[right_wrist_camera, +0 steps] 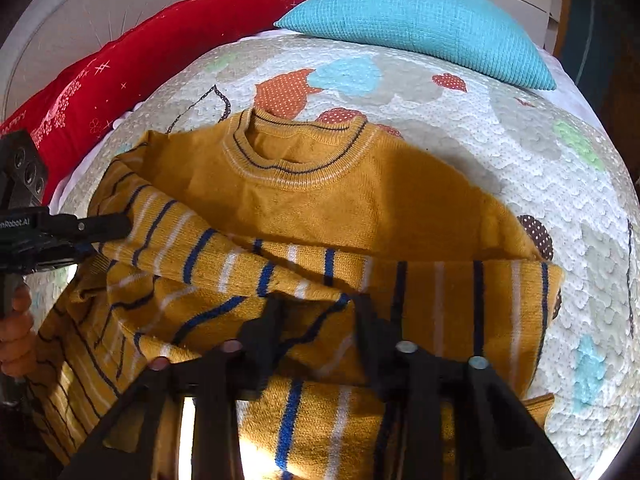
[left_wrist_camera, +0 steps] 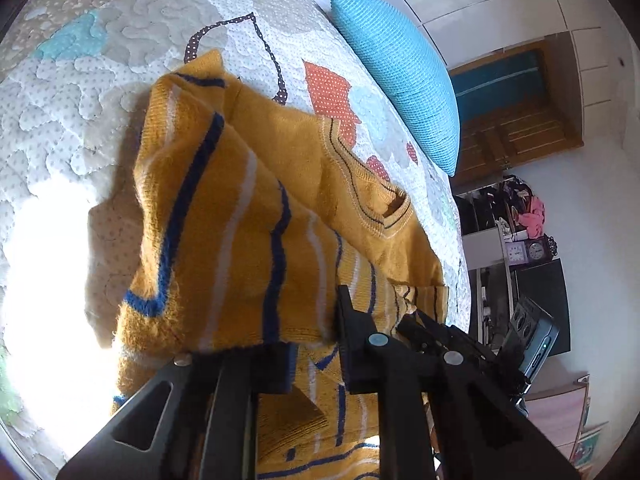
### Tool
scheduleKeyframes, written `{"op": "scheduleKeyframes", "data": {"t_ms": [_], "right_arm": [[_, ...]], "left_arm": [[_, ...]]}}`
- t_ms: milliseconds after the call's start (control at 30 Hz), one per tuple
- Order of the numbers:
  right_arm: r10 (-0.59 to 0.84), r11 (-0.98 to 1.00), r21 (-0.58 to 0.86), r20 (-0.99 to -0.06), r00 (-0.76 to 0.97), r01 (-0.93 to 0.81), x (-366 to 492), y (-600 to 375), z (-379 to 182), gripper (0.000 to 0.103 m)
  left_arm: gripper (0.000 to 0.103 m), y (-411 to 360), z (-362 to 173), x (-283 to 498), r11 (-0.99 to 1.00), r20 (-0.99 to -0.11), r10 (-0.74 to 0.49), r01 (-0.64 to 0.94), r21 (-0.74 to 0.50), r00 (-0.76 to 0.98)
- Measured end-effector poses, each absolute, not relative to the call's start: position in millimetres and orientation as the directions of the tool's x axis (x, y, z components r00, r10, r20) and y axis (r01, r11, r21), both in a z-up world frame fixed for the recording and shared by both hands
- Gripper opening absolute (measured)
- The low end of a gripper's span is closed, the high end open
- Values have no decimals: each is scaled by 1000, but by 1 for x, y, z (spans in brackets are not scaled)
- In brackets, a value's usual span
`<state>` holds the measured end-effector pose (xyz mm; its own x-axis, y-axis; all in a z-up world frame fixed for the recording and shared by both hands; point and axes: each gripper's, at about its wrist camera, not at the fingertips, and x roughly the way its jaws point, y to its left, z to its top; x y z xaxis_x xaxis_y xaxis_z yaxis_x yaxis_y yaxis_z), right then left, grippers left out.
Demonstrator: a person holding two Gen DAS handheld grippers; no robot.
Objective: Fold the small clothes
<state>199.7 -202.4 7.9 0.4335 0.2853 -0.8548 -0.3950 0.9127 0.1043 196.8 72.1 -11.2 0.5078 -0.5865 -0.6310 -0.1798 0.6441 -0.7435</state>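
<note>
A small mustard-yellow sweater (right_wrist_camera: 320, 208) with blue and white stripes lies on the quilted bed, its neckline (right_wrist_camera: 296, 156) towards the far pillows. Its striped lower part is lifted and folded up over the body. My right gripper (right_wrist_camera: 316, 320) is shut on the striped hem in the middle. My left gripper (left_wrist_camera: 320, 344) is shut on the striped hem at the sweater's left side, which drapes up over its fingers; it also shows in the right wrist view (right_wrist_camera: 108, 228) at the far left. The sweater also shows in the left wrist view (left_wrist_camera: 256, 208).
A patterned quilt (right_wrist_camera: 520, 152) covers the bed. A turquoise pillow (right_wrist_camera: 420, 24) and a red pillow (right_wrist_camera: 132, 64) lie at the far edge. In the left wrist view, the bed edge falls off at the right, with shelves and clocks (left_wrist_camera: 528, 250) beyond.
</note>
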Motion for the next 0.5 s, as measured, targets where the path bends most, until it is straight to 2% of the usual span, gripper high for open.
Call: {"op": "scheduleKeyframes", "data": {"t_ms": [33, 100, 200, 400, 500], "right_arm": [[284, 917, 106, -851, 442, -384, 198, -202, 11, 8], [278, 926, 104, -839, 468, -364, 195, -200, 21, 8], [222, 936, 18, -805, 551, -352, 191, -192, 53, 8], [157, 914, -223, -575, 803, -338, 148, -156, 164, 7], [123, 892, -306, -546, 829, -334, 112, -141, 160, 8]], "left_arm": [[12, 74, -11, 196, 640, -626, -587, -180, -747, 513], [12, 77, -8, 193, 624, -610, -594, -178, -761, 524], [12, 81, 3, 193, 602, -581, -604, -166, -781, 545], [12, 89, 51, 179, 535, -446, -635, -57, -843, 631], [12, 92, 57, 157, 579, -466, -597, -51, -814, 653]]}}
